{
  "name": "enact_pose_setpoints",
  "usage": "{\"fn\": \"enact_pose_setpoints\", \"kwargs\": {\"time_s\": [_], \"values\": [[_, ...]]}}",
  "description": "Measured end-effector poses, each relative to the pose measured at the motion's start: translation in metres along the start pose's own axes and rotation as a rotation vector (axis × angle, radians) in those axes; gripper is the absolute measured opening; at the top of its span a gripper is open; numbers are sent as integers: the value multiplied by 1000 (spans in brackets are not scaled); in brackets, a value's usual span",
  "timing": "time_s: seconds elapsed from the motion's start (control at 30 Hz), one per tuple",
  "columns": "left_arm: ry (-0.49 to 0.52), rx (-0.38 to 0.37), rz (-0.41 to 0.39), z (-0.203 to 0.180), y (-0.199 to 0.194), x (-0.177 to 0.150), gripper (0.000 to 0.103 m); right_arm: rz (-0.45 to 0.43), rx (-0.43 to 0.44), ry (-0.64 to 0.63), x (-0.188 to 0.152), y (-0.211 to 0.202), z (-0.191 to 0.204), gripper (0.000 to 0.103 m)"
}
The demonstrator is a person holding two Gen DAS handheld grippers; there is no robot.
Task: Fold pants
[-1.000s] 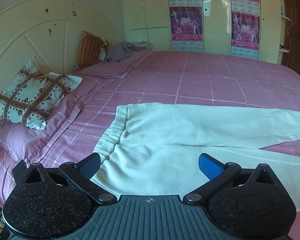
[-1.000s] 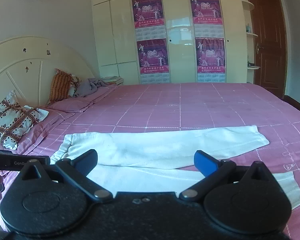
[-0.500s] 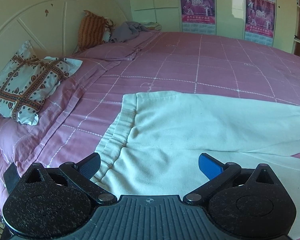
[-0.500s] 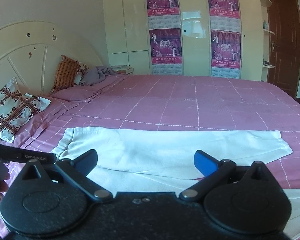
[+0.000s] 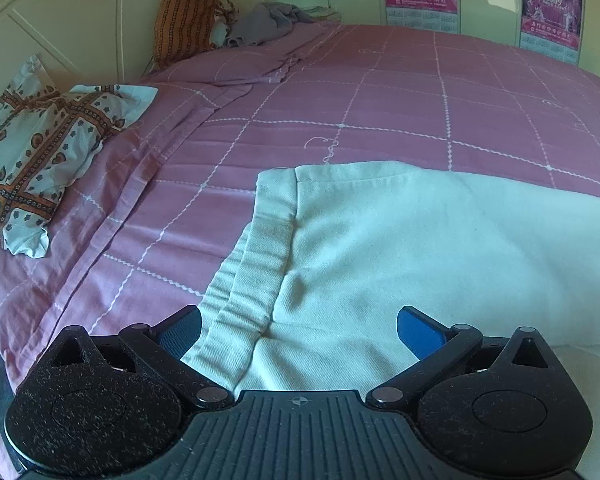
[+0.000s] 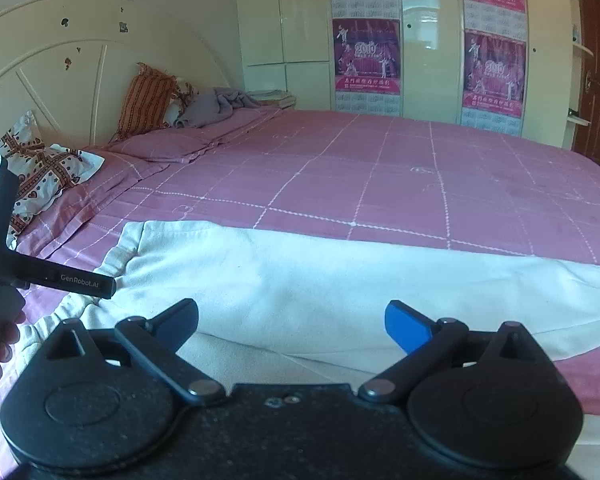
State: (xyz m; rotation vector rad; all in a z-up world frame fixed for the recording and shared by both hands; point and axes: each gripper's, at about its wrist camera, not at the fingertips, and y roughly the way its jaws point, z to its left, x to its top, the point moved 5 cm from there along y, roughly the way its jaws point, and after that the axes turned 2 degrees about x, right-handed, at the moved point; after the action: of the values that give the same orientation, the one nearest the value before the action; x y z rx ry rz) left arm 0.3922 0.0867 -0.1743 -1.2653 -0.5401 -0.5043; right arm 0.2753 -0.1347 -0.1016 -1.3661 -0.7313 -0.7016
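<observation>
White pants (image 5: 400,248) lie flat on the pink bedspread (image 5: 380,100), waistband (image 5: 260,264) to the left, legs running off to the right. My left gripper (image 5: 298,328) is open and empty, low over the waistband's near end. My right gripper (image 6: 292,322) is open and empty, hovering over the upper part of the legs (image 6: 340,280). The left gripper's body (image 6: 40,276) shows at the left edge of the right wrist view, beside the waistband.
A patterned pillow (image 5: 40,152) and an orange cushion (image 5: 184,20) lie by the cream headboard (image 6: 80,60) on the left. A grey garment (image 5: 264,24) is bunched at the far corner. Wardrobe doors with posters (image 6: 366,56) stand beyond the bed.
Both grippers have moved forward and down toward the pants. The left one now sits close over the waistband. Both stay open; the pants have not moved.
</observation>
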Motion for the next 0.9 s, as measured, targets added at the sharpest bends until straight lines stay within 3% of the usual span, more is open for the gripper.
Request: {"fn": "enact_pose_setpoints", "kwargs": {"time_s": [0.23, 0.43, 0.63, 0.7, 0.73, 0.83, 0.9], "values": [[-46, 66, 45, 16, 63, 25, 103, 48, 55, -29, 14, 70, -11, 97], [-45, 67, 79, 18, 105, 39, 103, 105, 133, -32, 28, 136, -16, 93], [-73, 9, 120, 21, 138, 43, 103, 155, 157, -91, 41, 192, -16, 86], [-109, -47, 119, 25, 146, 43, 89, 180, 167, -130, 45, 210, -15, 83], [-124, -86, 123, 26, 149, 43, 76, 197, 174, -152, 47, 219, -15, 79], [-111, -118, 127, 25, 153, 47, 66, 237, 183, -182, 54, 245, -18, 69], [-85, -131, 129, 21, 155, 48, 60, 251, 178, -203, 56, 256, -20, 69]]}}
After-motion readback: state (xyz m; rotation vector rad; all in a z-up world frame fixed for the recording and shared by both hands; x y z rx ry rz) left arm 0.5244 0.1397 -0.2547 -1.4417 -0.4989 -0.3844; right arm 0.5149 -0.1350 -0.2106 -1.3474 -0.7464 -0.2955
